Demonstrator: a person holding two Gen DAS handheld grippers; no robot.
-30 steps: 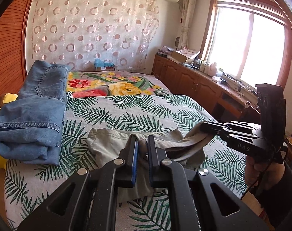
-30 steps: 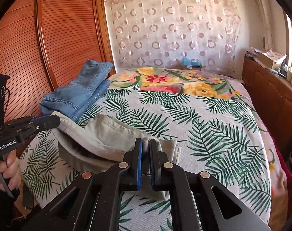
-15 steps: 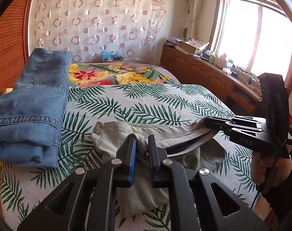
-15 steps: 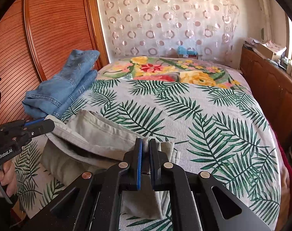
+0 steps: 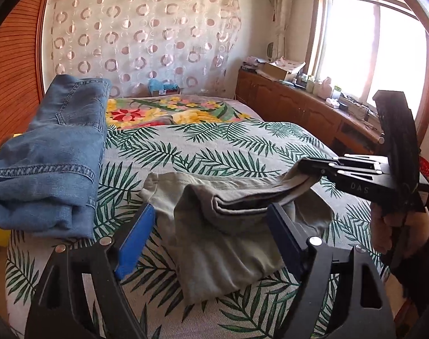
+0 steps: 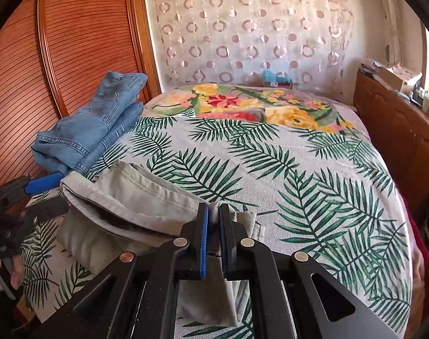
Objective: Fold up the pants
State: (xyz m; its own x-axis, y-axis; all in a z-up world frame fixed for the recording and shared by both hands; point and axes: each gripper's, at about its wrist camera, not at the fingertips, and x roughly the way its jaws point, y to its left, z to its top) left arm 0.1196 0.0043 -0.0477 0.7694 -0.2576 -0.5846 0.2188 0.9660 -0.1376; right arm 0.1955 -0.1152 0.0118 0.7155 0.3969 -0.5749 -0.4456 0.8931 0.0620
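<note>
Grey-green pants (image 5: 228, 226) lie folded at the near end of the bed; they also show in the right wrist view (image 6: 135, 197). My left gripper (image 5: 211, 220) is open, its blue pads either side of the pants and apart from the cloth. It also shows in the right wrist view (image 6: 47, 196), at the pants' left end. My right gripper (image 6: 214, 214) is shut on the pants' right end and holds it slightly raised. It also shows in the left wrist view (image 5: 310, 169).
Folded blue jeans (image 5: 53, 163) lie along the bed's left side, next to a wooden slatted wardrobe (image 6: 45, 65). The palm-leaf bedspread (image 6: 285, 155) stretches ahead. Wooden cabinets (image 5: 299, 110) run along the right under the window.
My left gripper has opened and let go of the pants, whose left end has dropped onto the bed. My right gripper stays shut on the right end.
</note>
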